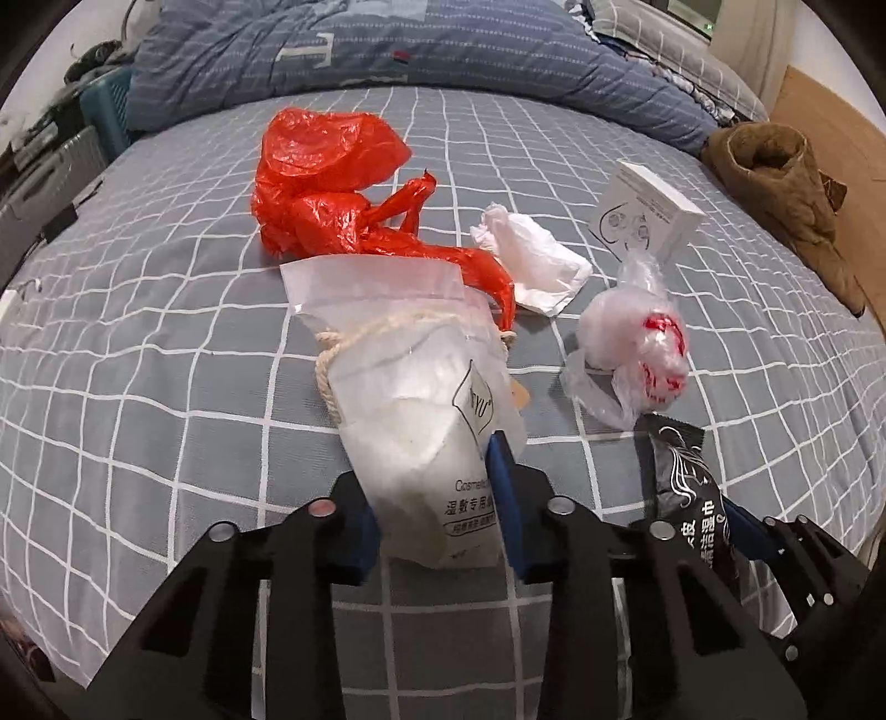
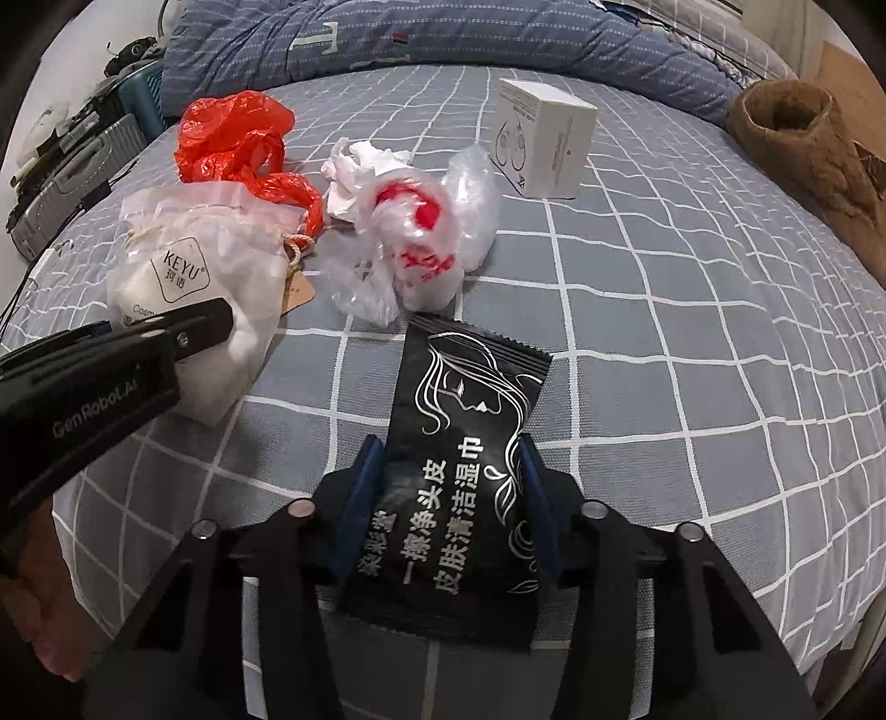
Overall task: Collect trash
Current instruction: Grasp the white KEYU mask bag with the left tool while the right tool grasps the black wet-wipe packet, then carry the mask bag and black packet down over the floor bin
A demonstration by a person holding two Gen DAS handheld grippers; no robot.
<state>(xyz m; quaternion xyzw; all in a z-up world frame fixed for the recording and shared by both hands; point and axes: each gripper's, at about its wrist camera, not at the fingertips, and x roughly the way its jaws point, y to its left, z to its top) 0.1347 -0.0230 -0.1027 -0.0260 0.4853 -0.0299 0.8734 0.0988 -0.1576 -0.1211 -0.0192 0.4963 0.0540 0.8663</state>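
Observation:
On a grey checked bed, my left gripper [image 1: 437,482] is shut on a white frosted cosmetic-pad bag [image 1: 421,410] with a rope cord; it also shows in the right wrist view [image 2: 188,277]. My right gripper [image 2: 451,471] is shut on a black wet-wipe packet [image 2: 465,459], also seen at the left view's right edge [image 1: 686,487]. Loose on the bed lie a red plastic bag [image 1: 332,183] [image 2: 232,138], a crumpled white tissue [image 1: 531,260] [image 2: 360,166], a clear bag with red print [image 1: 637,343] [image 2: 426,227] and a small white box [image 1: 642,210] [image 2: 542,138].
A blue quilt [image 1: 387,50] is heaped along the bed's far side. A brown fleece garment [image 1: 786,183] lies at the right edge. Suitcases and clutter [image 2: 66,183] stand beyond the bed's left edge. The grey checked sheet [image 2: 692,332] stretches to the right.

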